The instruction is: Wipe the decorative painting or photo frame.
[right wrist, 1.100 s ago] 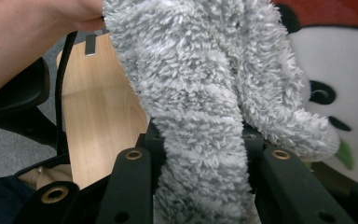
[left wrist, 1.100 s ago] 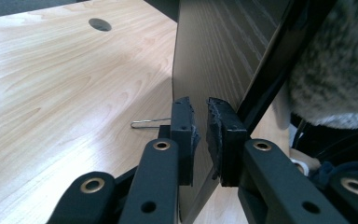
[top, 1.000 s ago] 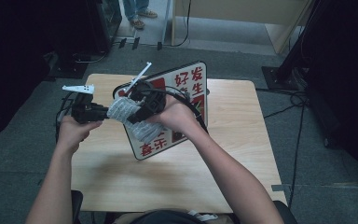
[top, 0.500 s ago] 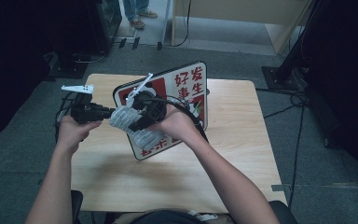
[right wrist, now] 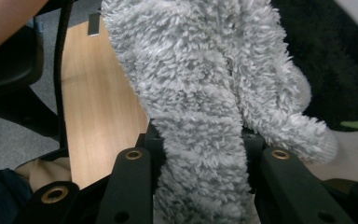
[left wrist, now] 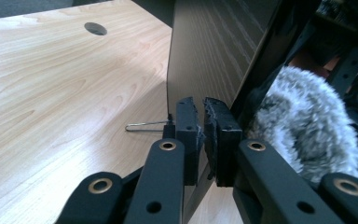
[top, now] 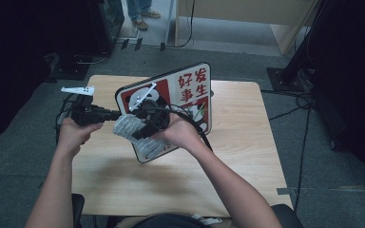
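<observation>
A signboard with red Chinese characters and a panda picture stands tilted on the wooden table. At the board's left edge, my left gripper is shut on that edge; in the left gripper view its pads squeeze the thin edge of the board's dark wood-grain back. My right gripper is shut on a grey fluffy cloth and presses it against the board's lower left face. The right gripper view has the cloth bulging out between the jaws of the right gripper.
A thin wire loop lies on the table by the board's foot, and a round hole is farther off. Black cables trail over the board. A black stand base and a person's feet are on the floor beyond.
The right gripper has slid the cloth a little down the board's face, toward the person. The left gripper has kept its hold on the edge.
</observation>
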Demonstrator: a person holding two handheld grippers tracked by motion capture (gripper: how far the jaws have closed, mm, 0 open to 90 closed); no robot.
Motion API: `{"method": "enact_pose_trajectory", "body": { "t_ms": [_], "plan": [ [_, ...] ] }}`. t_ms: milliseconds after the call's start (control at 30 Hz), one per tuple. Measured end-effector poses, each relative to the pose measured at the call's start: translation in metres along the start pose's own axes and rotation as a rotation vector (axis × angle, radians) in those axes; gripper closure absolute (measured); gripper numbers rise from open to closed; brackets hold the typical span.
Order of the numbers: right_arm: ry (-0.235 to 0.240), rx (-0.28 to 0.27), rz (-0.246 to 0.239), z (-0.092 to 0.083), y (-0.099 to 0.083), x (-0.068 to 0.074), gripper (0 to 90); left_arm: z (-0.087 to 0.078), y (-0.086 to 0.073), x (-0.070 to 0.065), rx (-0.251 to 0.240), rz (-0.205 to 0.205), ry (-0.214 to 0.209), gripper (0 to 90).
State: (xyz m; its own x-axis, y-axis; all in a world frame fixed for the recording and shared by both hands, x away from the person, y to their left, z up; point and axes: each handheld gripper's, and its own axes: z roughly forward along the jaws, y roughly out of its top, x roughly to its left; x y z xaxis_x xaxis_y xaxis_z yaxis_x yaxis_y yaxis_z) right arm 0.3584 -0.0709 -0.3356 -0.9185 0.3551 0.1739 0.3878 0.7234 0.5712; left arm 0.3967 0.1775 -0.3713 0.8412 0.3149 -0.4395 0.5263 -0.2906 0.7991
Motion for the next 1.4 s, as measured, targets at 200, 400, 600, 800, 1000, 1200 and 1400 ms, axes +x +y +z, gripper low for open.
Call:
{"method": "enact_pose_trajectory", "body": {
  "t_ms": [200,400,600,800,1000,1200,1400],
  "plan": [
    [0.004,0.005,0.003,0.006,-0.006,0.000,67.5,-0.001,-0.001,0.000,-0.003,-0.004,-0.011,87.1],
    [-0.003,-0.027,-0.002,0.012,-0.015,0.000,67.4,-0.001,-0.001,-0.001,-0.005,0.006,-0.005,88.0],
    [0.005,-0.025,0.012,0.017,-0.022,-0.001,67.4,-0.001,-0.001,-0.001,-0.004,0.009,-0.005,87.6],
    [0.013,-0.012,0.012,0.026,-0.032,-0.001,67.4,0.000,-0.002,0.000,-0.005,0.004,-0.010,88.1],
    [0.018,0.003,0.013,0.036,-0.041,-0.003,67.4,-0.001,-0.002,-0.001,-0.003,0.008,-0.004,88.0],
    [0.027,0.014,0.021,0.046,-0.047,-0.001,67.4,-0.001,-0.002,0.000,-0.004,0.003,-0.007,87.6],
    [0.034,0.012,0.016,0.053,-0.055,-0.002,67.4,-0.001,-0.002,-0.001,-0.004,0.003,-0.006,87.8]
  ]
}}
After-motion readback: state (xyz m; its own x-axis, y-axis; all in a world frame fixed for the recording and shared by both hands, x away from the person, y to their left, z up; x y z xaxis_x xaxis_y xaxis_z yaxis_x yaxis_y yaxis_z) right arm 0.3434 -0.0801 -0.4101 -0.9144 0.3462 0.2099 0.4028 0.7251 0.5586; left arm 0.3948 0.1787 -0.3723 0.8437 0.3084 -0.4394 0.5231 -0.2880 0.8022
